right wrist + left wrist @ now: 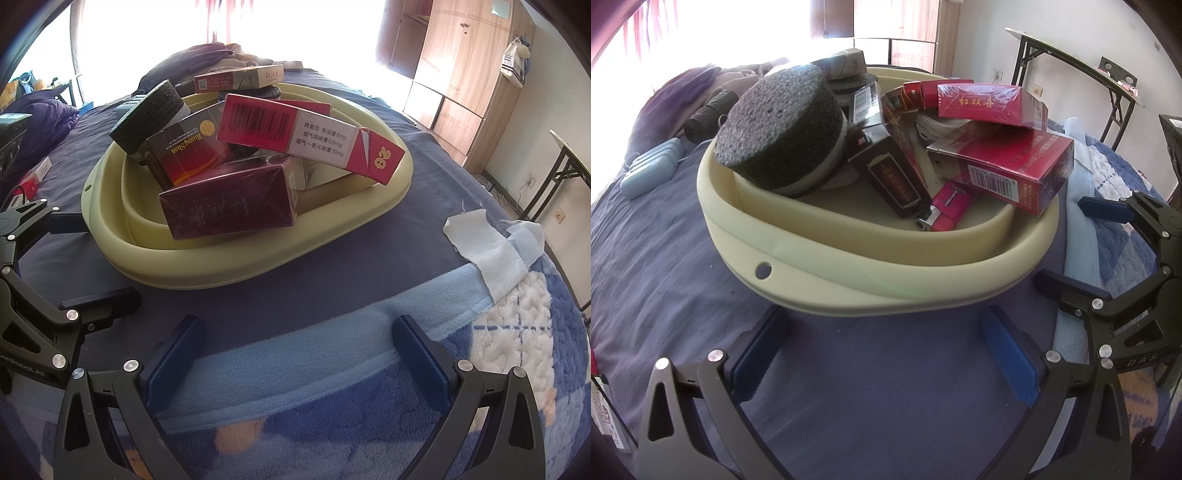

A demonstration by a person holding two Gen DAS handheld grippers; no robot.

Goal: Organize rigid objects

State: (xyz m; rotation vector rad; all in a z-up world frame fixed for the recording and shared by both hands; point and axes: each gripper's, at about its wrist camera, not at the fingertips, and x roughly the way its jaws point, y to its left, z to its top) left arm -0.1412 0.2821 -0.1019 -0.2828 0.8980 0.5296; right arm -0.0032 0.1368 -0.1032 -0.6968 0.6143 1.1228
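Note:
A pale yellow-green basin (871, 280) (207, 266) stands on the bed, piled with rigid items. Inside are a dark round foam block (779, 129) (147, 114), several red and dark cigarette boxes (1008, 162) (229, 199), and a pink lighter (945, 206). My left gripper (886, 347) is open just in front of the basin's near wall, nothing between its blue pads. My right gripper (295, 354) is open too, above the blanket short of the basin. Each gripper shows at the edge of the other's view: the right gripper (1067, 243) and the left gripper (92, 258).
A dark blue sheet (665, 258) covers the bed, with a light blue patterned blanket (480, 369) at the near right. A pale blue case (650, 168) and dark clothes (701, 110) lie behind the basin. A folding table (1071, 66) and wardrobe (461, 74) stand by the wall.

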